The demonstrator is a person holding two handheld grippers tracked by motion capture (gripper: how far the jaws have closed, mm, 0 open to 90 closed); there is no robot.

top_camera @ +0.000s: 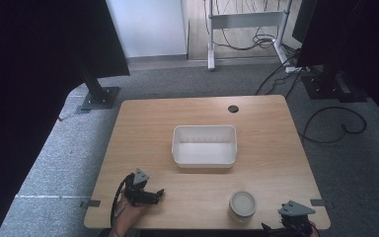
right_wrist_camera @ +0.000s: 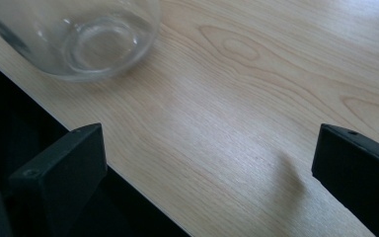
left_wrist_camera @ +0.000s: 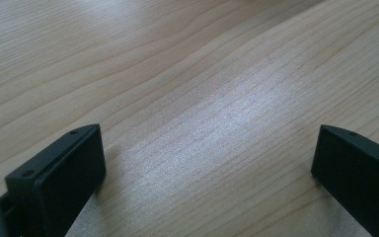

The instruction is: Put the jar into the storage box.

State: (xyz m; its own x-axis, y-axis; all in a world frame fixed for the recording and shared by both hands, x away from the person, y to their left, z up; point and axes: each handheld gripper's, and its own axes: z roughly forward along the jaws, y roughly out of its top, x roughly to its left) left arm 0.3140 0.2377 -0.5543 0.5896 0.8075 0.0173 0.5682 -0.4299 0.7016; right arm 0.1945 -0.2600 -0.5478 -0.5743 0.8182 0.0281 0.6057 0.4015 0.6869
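Clearly we had yet to grasp the glass jar (top_camera: 242,205), our right gripper (top_camera: 296,223) beside it, jaws apart, needing to close in.

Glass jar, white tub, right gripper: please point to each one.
glass jar (top_camera: 242,206), high view, on its lid.
white tub (top_camera: 205,165), high view, on its near wall.
right gripper (right_wrist_camera: 209,185), right gripper view, between its fingers.

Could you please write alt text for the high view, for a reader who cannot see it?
A wooden table holds an empty white bin at its centre and a clear glass jar near the front edge. The left gripper rests at front left, the right gripper at the front right corner.
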